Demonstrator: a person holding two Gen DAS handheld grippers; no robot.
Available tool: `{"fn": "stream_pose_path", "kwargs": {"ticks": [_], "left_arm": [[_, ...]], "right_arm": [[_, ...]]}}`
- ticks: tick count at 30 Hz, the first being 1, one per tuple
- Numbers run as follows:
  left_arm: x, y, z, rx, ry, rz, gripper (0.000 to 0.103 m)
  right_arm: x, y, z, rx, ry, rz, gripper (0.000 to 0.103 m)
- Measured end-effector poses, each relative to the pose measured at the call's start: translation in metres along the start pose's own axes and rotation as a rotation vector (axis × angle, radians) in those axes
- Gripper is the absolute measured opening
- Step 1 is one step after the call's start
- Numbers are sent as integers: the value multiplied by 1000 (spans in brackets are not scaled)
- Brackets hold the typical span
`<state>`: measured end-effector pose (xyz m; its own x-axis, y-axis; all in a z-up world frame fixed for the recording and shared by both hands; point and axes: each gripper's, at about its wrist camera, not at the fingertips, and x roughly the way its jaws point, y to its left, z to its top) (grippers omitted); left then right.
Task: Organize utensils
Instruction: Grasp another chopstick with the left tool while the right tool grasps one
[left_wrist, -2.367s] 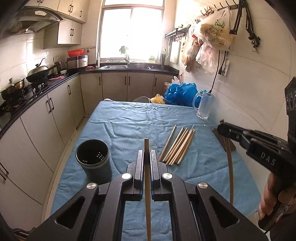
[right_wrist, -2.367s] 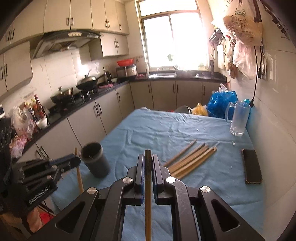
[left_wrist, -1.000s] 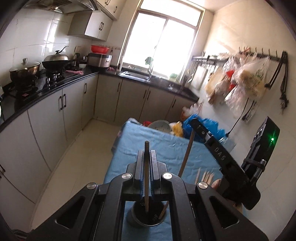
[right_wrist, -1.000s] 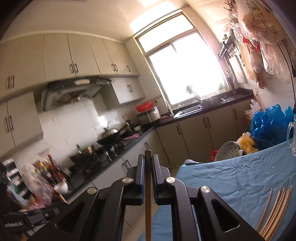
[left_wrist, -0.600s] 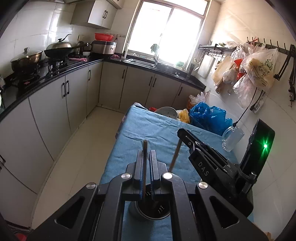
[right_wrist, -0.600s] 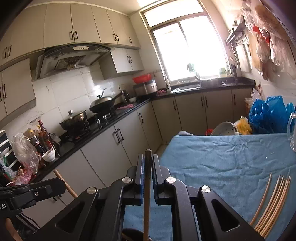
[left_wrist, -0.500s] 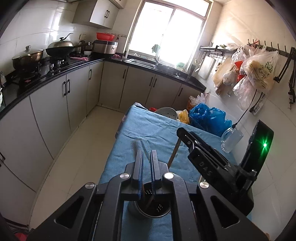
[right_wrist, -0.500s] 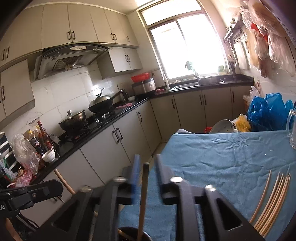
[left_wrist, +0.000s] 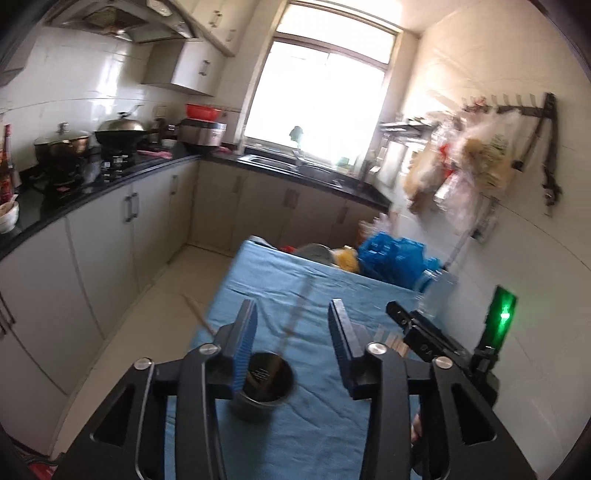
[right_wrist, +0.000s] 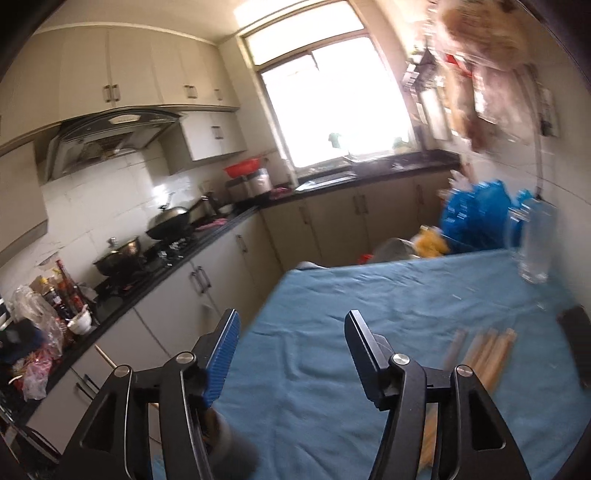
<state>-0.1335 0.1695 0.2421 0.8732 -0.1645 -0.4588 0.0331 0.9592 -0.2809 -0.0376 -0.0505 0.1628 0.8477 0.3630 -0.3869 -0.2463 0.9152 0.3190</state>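
Observation:
The dark round utensil holder (left_wrist: 264, 387) stands on the blue tablecloth (left_wrist: 314, 428), just below my left gripper (left_wrist: 291, 336), which is open and empty. Two wooden chopsticks (left_wrist: 291, 321) lean inside the holder, blurred; one sticks out to the left (left_wrist: 199, 314). My right gripper (right_wrist: 291, 345) is open and empty; its body shows at the right of the left wrist view (left_wrist: 424, 336). The holder's blurred edge (right_wrist: 232, 446) is low in the right wrist view. Several chopsticks (right_wrist: 487, 350) lie loose on the cloth to the right.
A glass mug (right_wrist: 533, 243) and a dark phone (right_wrist: 576, 343) are on the table's right side. Blue bags (right_wrist: 476, 214) sit past its far end. Kitchen counter with pots (right_wrist: 122, 254) runs along the left, across a floor gap.
Both grippers have opened wide and let go of their chopsticks, which now stand in the holder. Both cameras have swung and the views are blurred.

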Motion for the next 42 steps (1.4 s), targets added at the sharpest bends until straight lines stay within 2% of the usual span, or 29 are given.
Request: {"fn": "stream_pose_path", "kwargs": {"ticks": [4,7,9,11,13,17,18,21,26,31,36,38,40,42], "left_arm": [[20,-41,-26,62,84,-70,43],[57,-69,-48,73,197,-138,43],[85,-83,-61,68,265,-153,43],[115,-92,-75,56,320,-154,43],[150,-102,-87,52,376,-131,43],[207,-116,-100,46,427,-88,40],[217,-119,-101,54,426,-74,40],[255,-128,-107,57,453,-58,40],[306,-140,-117,82,518,-36,39],[343,-145,-125,128,581,6,21],[356,-148,-124,148,577,11,19],[357,-150,-124,160,573,18,19],[356,-151,-126,171,571,38,13],[352,-151,-127,185,579,59,11]], "right_arm": [[-24,-59,-16,33,40,-109,65],[-36,-111,-31,78,110,-200,65],[-41,-147,-41,125,169,-234,65],[-41,-179,-50,178,222,-248,65],[-38,-199,-58,222,257,-233,61],[-21,-232,-70,292,322,-193,53],[-17,-236,-71,300,331,-187,48],[0,-247,-72,314,359,-162,42],[34,-248,-66,306,393,-132,40],[69,-235,-65,199,461,-176,28],[83,-225,-62,100,466,-234,27],[87,-224,-60,90,462,-241,27],[93,-223,-59,89,467,-245,25],[97,-222,-56,95,477,-258,25]]}}
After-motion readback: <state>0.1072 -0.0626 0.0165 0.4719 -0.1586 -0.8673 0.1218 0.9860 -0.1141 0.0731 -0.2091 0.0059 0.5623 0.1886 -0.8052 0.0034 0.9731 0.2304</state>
